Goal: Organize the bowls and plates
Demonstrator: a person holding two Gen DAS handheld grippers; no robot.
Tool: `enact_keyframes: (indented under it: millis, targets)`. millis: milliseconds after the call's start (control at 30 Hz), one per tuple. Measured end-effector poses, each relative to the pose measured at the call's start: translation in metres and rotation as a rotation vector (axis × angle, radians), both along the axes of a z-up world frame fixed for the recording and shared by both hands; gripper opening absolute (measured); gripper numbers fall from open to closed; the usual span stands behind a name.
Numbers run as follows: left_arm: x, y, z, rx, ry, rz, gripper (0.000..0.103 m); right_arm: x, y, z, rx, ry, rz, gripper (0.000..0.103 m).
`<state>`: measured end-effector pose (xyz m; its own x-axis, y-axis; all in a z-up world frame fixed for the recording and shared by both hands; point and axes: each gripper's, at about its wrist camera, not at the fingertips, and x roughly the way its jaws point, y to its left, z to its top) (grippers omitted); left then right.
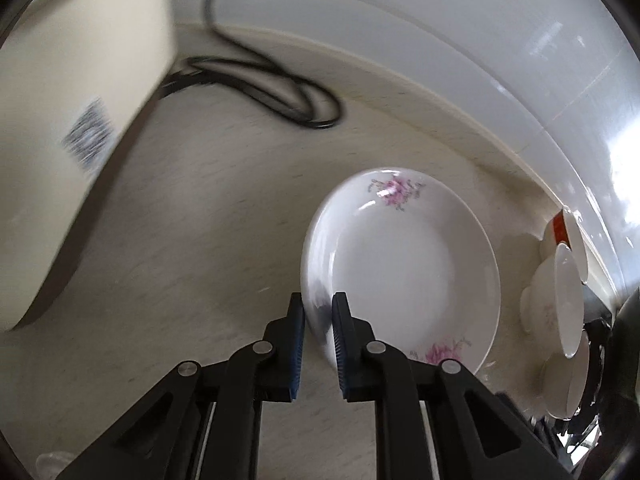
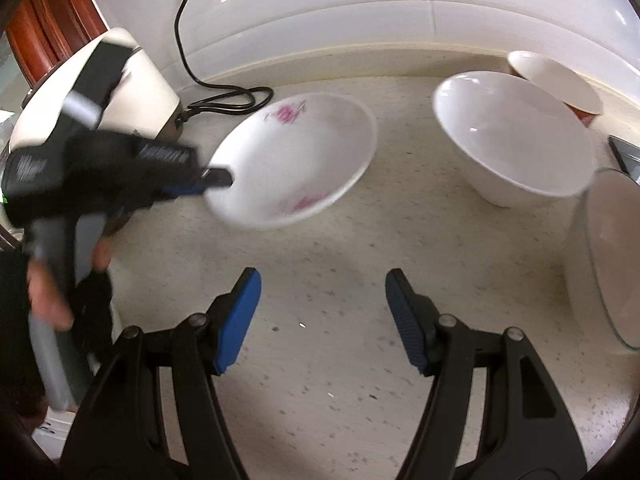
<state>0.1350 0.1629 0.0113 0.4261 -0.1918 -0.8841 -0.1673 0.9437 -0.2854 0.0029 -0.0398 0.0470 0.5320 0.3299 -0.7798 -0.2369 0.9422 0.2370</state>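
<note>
Left wrist view: the left gripper [image 1: 319, 312] pinches the rim of the flowered plate [image 1: 404, 268], held tilted above the countertop [image 1: 200, 220]. The right gripper [image 2: 323, 304] is spread wide with nothing between its fingers. A white bowl [image 2: 516, 136] stands near.

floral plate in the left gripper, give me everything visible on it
The floral plate is a white, glossy, ceramic-looking deep plate with a broad sloping rim and two pink flower sprays on opposite sides of the rim. It looks whole and empty. The left gripper is shut on its rim, one blue pad inside and one outside. From the right wrist view it is tilted and appears lifted off the speckled countertop, left of a plain white bowl. Nothing else touches it.
</note>
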Motion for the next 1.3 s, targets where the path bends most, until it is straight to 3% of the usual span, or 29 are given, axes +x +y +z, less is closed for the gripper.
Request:
enact_keyframes:
  millis: [200, 367, 467, 633, 767, 867, 1000, 1100, 1167, 1233, 1300]
  targets:
    - [-0.001, 0.019, -0.007, -0.019, 0.006, 0.048, 0.019, 0.035, 0.012, -0.006, 0.04, 0.043, 0.004, 0.069]
    - [-0.009, 0.022, -0.001, -0.007, -0.002, 0.048, 0.024, 0.058, 0.011, -0.01, 0.098, 0.087, -0.071, 0.069]
    - [-0.009, 0.015, 0.0, 0.019, -0.01, 0.04, 0.027, 0.071, 0.014, -0.012, 0.096, 0.09, -0.078, 0.069]
    - [-0.006, 0.008, -0.001, 0.023, -0.028, 0.012, 0.044, 0.08, 0.024, -0.013, 0.066, 0.072, -0.072, 0.069]
    - [-0.004, 0.0, -0.003, 0.044, -0.032, 0.004, 0.048, 0.081, 0.03, -0.013, 0.032, 0.046, -0.055, 0.066]
    - [-0.003, -0.003, -0.003, 0.038, -0.034, -0.005, 0.055, 0.083, 0.028, -0.013, 0.032, 0.043, -0.056, 0.058]
    - [0.003, -0.015, -0.006, 0.059, -0.026, -0.032, 0.07, 0.079, 0.023, -0.011, 0.017, 0.036, -0.037, 0.031]
    - [0.002, -0.023, -0.008, 0.087, -0.031, -0.025, 0.067, 0.075, 0.023, -0.013, 0.012, 0.023, -0.025, 0.022]
    - [-0.001, -0.023, -0.009, 0.117, -0.034, -0.025, 0.049, 0.073, 0.02, -0.014, 0.022, 0.019, -0.022, 0.021]
    - [-0.002, -0.018, -0.009, 0.09, -0.035, -0.007, 0.033, 0.072, 0.019, -0.014, 0.032, 0.02, -0.02, 0.02]
    - [-0.002, -0.013, -0.01, 0.074, -0.03, 0.007, 0.028, 0.07, 0.015, -0.014, 0.051, 0.023, -0.027, 0.019]
